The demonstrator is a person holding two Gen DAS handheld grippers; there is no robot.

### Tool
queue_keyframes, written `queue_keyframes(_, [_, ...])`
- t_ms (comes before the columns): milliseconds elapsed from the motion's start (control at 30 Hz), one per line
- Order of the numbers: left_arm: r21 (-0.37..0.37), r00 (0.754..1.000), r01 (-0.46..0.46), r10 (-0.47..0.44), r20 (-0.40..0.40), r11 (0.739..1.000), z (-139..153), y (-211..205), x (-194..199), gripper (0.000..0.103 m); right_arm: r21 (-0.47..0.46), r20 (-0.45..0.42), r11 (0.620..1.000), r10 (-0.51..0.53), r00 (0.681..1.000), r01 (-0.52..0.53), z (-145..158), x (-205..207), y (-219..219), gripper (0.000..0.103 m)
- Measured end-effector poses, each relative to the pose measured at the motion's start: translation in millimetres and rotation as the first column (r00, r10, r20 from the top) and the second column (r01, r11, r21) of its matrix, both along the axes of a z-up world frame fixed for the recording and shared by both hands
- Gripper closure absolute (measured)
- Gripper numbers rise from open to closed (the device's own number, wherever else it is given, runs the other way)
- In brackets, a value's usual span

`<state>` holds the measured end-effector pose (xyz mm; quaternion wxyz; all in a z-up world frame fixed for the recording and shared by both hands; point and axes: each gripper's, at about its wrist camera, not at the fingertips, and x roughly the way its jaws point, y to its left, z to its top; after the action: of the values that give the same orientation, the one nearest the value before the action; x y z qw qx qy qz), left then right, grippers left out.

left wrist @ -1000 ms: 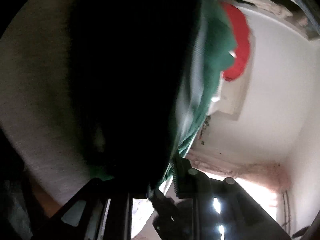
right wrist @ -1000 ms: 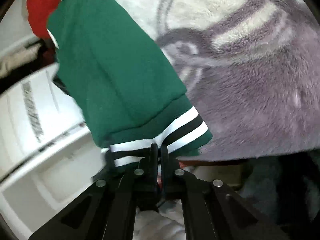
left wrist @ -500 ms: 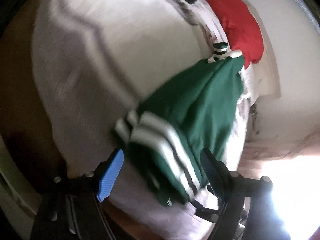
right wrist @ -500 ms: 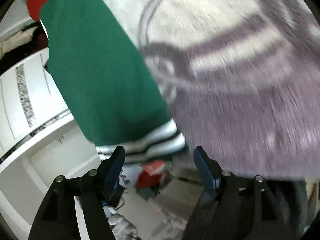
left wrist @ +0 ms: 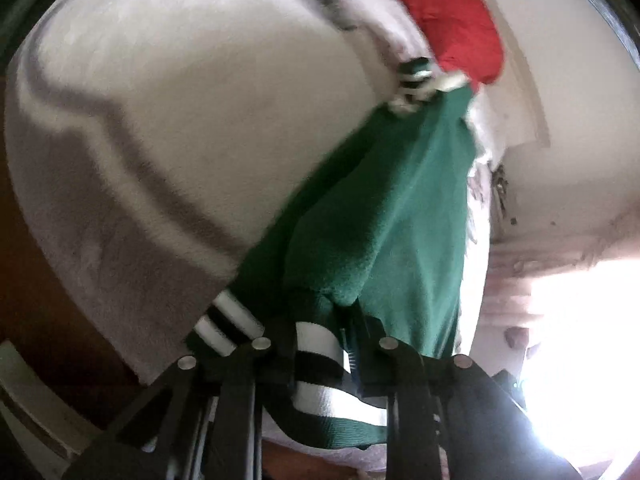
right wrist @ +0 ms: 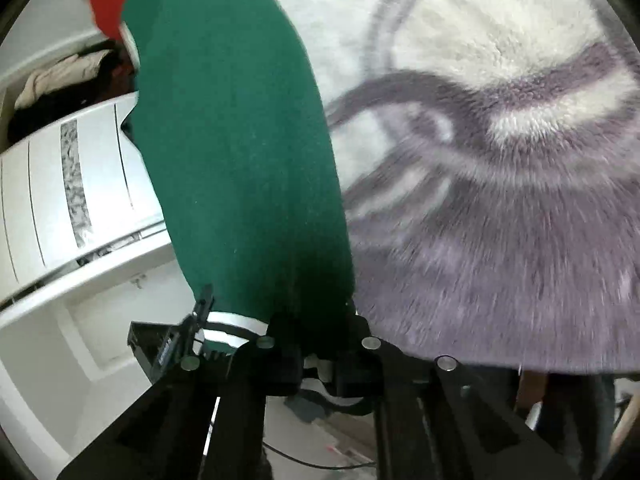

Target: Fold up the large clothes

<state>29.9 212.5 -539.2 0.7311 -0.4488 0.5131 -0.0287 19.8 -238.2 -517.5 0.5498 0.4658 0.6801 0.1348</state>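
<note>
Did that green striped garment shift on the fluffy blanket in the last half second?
Yes. In the left wrist view the green garment now has its striped cuff pulled between the closing left gripper fingers, nearer the blanket's edge.

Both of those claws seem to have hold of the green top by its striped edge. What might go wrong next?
The left gripper and right gripper are closing on the striped hem of the green top, close to its edge, so it might slip free. The top lies at the brink of the fluffy blanket and could slide off. Its far end touches a red cloth, which might get dragged along.
</note>
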Motion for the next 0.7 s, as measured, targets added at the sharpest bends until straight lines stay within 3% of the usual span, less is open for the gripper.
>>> queue_keyframes(100, [-0.045, 0.998, 0.024, -0.027, -0.063, 0.999, -33.6, -4.2, 21.5, 0.086, -0.062, -0.049, 0.998, 0.016, 0.999, -0.019, -15.2, -5.8, 12.3, 0.093])
queue_keyframes(167, [-0.094, 0.994, 0.061, -0.069, -0.08, 0.994, -37.1, -8.7, 27.7, 0.082, -0.117, -0.078, 0.993, 0.022, 0.997, -0.031, -30.3, -0.5, 18.9, 0.092])
queue_keyframes(233, [-0.094, 0.988, 0.104, -0.114, -0.104, 0.99, -19.5, -9.1, 32.6, 0.075, -0.137, -0.115, 0.989, 0.033, 0.993, -0.049, -38.3, 9.0, 21.5, 0.072])
queue_keyframes(267, [-0.07, 0.983, 0.132, -0.139, -0.116, 0.989, -8.7, -9.9, 33.8, 0.068, -0.121, -0.139, 0.991, 0.036, 0.99, -0.053, -37.3, 13.1, 21.9, 0.06])
queue_keyframes(300, [-0.044, 0.979, 0.158, -0.162, -0.121, 0.987, 7.4, -8.1, 29.5, 0.065, -0.112, -0.157, 0.992, 0.036, 0.987, -0.054, -34.1, 11.0, 18.3, 0.057])
queue_keyframes(367, [-0.035, 0.978, 0.182, -0.185, -0.1, 0.983, 30.6, -4.6, 25.8, 0.03, -0.139, -0.178, 0.989, 0.03, 0.984, -0.055, -14.6, 24.7, 13.7, 0.05])
queue_keyframes(433, [-0.033, 0.981, 0.184, -0.186, -0.06, 0.982, 56.0, 3.1, 26.9, 0.029, -0.153, -0.142, 0.988, -0.013, 0.99, -0.009, 9.0, 36.8, 1.6, 0.049])
queue_keyframes(533, [-0.006, 0.98, 0.197, -0.197, -0.019, 0.98, 72.3, 3.2, 63.8, 0.029, -0.171, -0.081, 0.982, -0.089, 0.993, 0.074, 25.9, 55.4, -22.1, 0.045])
queue_keyframes(633, [0.071, 0.969, 0.244, -0.246, 0.019, 0.967, 78.7, -9.4, 119.2, 0.029, -0.193, -0.025, 0.973, -0.136, 0.99, 0.128, 10.6, 84.5, -31.5, 0.045])
queue_keyframes(667, [0.088, 0.965, 0.257, -0.26, 0.022, 0.962, 77.3, -16.6, 139.3, 0.029, -0.207, -0.021, 0.973, -0.104, 0.994, 0.098, 1.7, 93.6, -26.9, 0.045])
queue_keyframes(700, [0.107, 0.962, 0.268, -0.272, 0.027, 0.958, 76.5, -23.4, 161.3, 0.029, -0.293, -0.048, 0.956, -0.04, 0.998, 0.024, -5.9, 102.3, -20.1, 0.046])
